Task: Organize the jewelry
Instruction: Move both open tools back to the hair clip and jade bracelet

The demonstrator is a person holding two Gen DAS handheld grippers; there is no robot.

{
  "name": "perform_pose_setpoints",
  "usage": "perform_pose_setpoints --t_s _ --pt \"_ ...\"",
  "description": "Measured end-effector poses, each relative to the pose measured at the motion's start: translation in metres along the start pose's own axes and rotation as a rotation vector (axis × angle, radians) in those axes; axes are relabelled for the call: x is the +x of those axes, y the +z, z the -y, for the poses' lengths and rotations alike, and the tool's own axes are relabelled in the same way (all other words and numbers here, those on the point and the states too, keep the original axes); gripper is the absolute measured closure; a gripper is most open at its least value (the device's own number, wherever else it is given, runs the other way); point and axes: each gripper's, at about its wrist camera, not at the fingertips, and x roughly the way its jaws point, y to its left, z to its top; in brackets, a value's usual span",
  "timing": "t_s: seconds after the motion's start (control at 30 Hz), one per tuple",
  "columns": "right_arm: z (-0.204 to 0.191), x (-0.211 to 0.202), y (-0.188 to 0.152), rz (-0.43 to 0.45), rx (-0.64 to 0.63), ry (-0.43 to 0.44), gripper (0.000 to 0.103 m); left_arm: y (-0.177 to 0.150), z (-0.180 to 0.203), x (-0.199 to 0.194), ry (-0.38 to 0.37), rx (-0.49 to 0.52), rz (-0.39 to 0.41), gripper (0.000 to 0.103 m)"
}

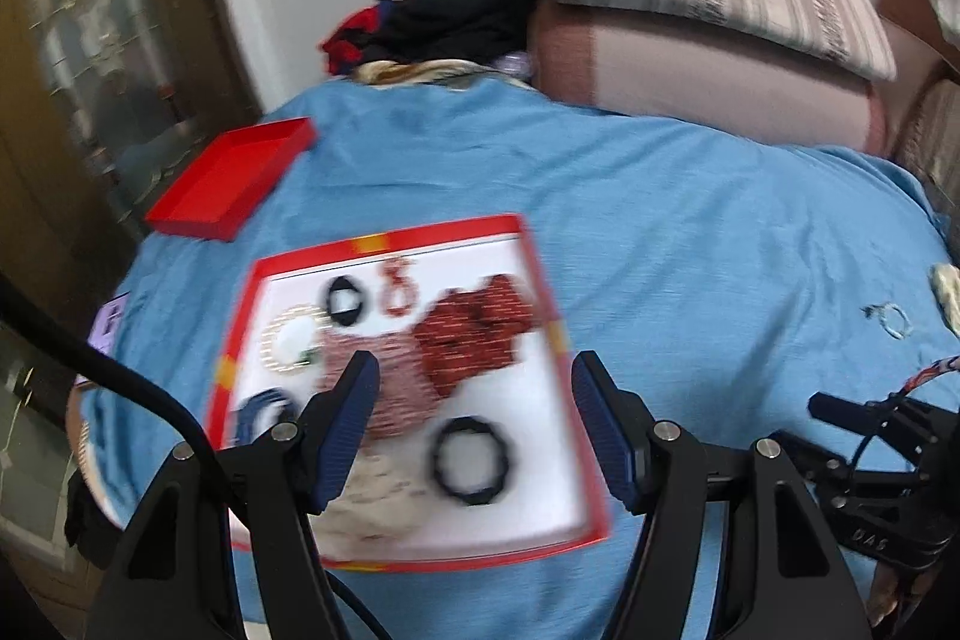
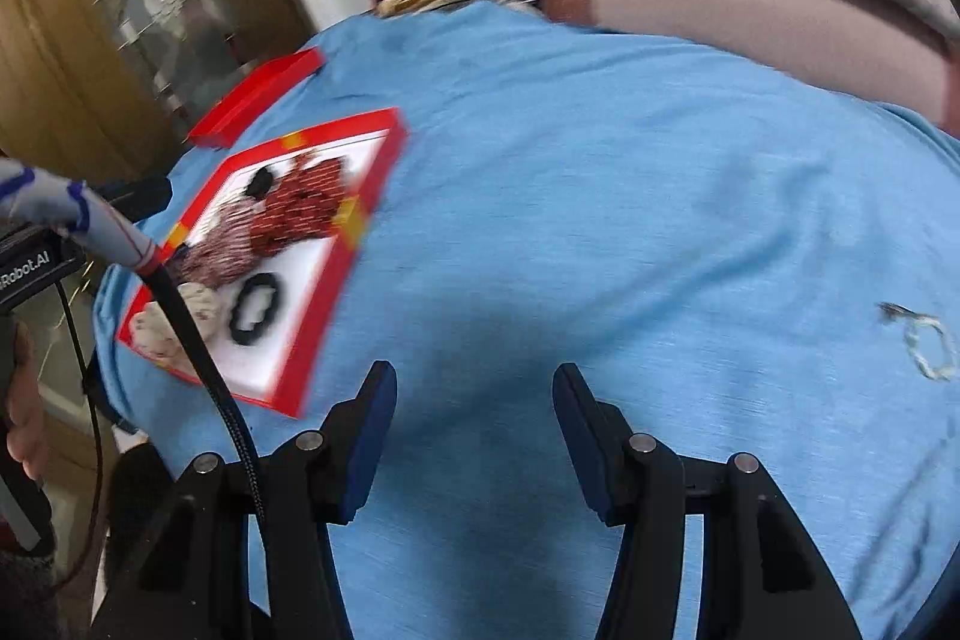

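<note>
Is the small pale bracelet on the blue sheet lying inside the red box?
No, the pale bracelet lies alone on the blue sheet, far from the red box.

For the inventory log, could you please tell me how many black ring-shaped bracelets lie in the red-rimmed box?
2: one black bracelet near the far rim of the red-rimmed white box, another black bracelet toward the near side. Others may hide under the beaded heap.

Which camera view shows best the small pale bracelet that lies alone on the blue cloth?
The right wrist view: the bracelet is larger there, its loop readable despite blur. The left wrist view shows it smaller, far right on the cloth.
</note>
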Motion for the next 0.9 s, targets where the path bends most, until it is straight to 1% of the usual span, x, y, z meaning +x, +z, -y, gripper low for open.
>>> perform_pose_setpoints --t_s 0.1,0.2,0.27,0.33,0.43,0.53,0.63,0.67,0.73,0.83,0.87,0.9 --pt "0.045 -0.021 -0.010 0.017 0.046 -0.064 0.044 0.006 0.036 0.008 -0.066 0.033 -0.014 0.038" --pt "0.100 -0.047 -0.023 0.030 0.111 -0.138 0.044 0.010 0.079 0.017 -0.141 0.077 -0.026 0.038" --pt "0.132 -0.065 -0.031 0.043 0.158 -0.185 0.044 0.012 0.111 0.024 -0.188 0.110 -0.040 0.038" --pt "0.173 -0.086 -0.042 0.060 0.223 -0.238 0.044 0.013 0.144 0.030 -0.245 0.145 -0.056 0.038" --pt "0.218 -0.102 -0.050 0.068 0.305 -0.289 0.044 0.014 0.195 0.043 -0.328 0.201 -0.079 0.038" --pt "0.255 -0.104 -0.051 0.082 0.403 -0.263 0.044 0.017 0.239 0.062 -0.399 0.248 -0.109 0.038" --pt "0.274 -0.093 -0.042 0.096 0.440 -0.220 0.044 0.022 0.279 0.085 -0.470 0.269 -0.160 0.039" --pt "0.278 -0.086 -0.036 0.097 0.444 -0.205 0.044 0.024 0.288 0.090 -0.482 0.274 -0.167 0.040" --pt "0.285 -0.071 -0.026 0.088 0.450 -0.182 0.044 0.027 0.306 0.103 -0.497 0.290 -0.184 0.047" --pt "0.289 -0.048 -0.013 0.060 0.445 -0.194 0.045 0.030 0.327 0.119 -0.508 0.311 -0.206 0.049" --pt "0.290 -0.044 -0.011 0.051 0.443 -0.200 0.046 0.031 0.333 0.123 -0.516 0.322 -0.211 0.049" --pt "0.290 -0.041 -0.009 0.048 0.435 -0.217 0.052 0.031 0.337 0.126 -0.526 0.330 -0.214 0.050"
